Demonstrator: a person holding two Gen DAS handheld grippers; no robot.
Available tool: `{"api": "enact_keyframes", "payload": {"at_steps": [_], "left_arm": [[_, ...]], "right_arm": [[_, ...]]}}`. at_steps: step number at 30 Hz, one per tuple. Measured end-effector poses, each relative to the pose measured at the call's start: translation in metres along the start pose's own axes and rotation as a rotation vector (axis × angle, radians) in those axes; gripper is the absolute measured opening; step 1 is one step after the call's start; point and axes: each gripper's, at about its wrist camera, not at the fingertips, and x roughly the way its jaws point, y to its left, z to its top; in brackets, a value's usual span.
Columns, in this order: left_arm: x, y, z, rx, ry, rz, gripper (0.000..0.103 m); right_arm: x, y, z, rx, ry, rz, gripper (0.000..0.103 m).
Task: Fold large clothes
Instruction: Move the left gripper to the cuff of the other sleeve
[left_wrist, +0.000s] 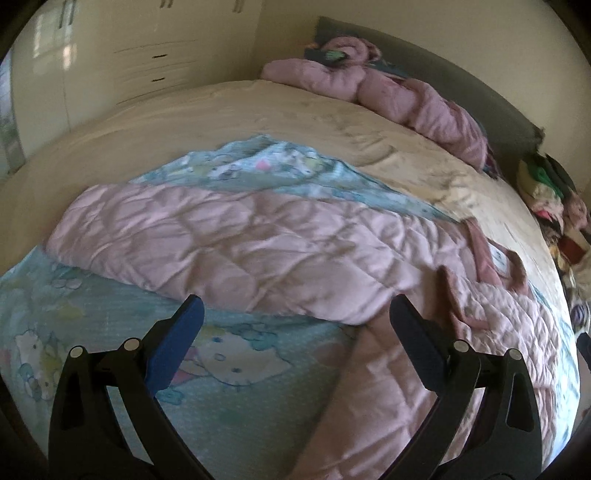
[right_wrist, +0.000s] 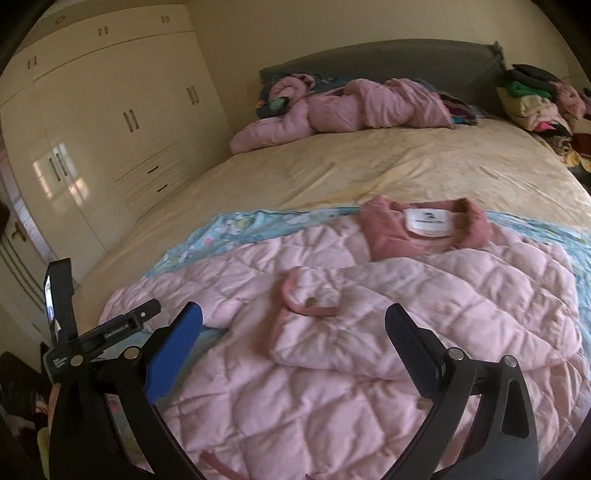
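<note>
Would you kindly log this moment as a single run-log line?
left gripper: open, empty | right gripper: open, empty | pink quilted jacket: on bed, sleeve folded across front | phase: mid-fold

Left wrist: low over bed foot, looking along left gripper (left_wrist: 295, 321) toward headboard (left_wrist: 461, 77), close to pink quilted coat (left_wrist: 240, 236). Right wrist: same heading past right gripper (right_wrist: 293, 328), slightly higher. Shared: coat (right_wrist: 369, 332), bedspread (right_wrist: 332, 170), wardrobe (right_wrist: 92, 122).
</note>
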Motion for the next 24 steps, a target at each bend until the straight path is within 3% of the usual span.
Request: {"api": "enact_keyframes", "payload": {"at_steps": [24], "left_arm": [[0.033, 0.134, 0.006, -0.383, 0.025, 0.091, 0.094]], "right_arm": [[0.09, 0.112, -0.009, -0.177, 0.121, 0.129, 0.099]]}}
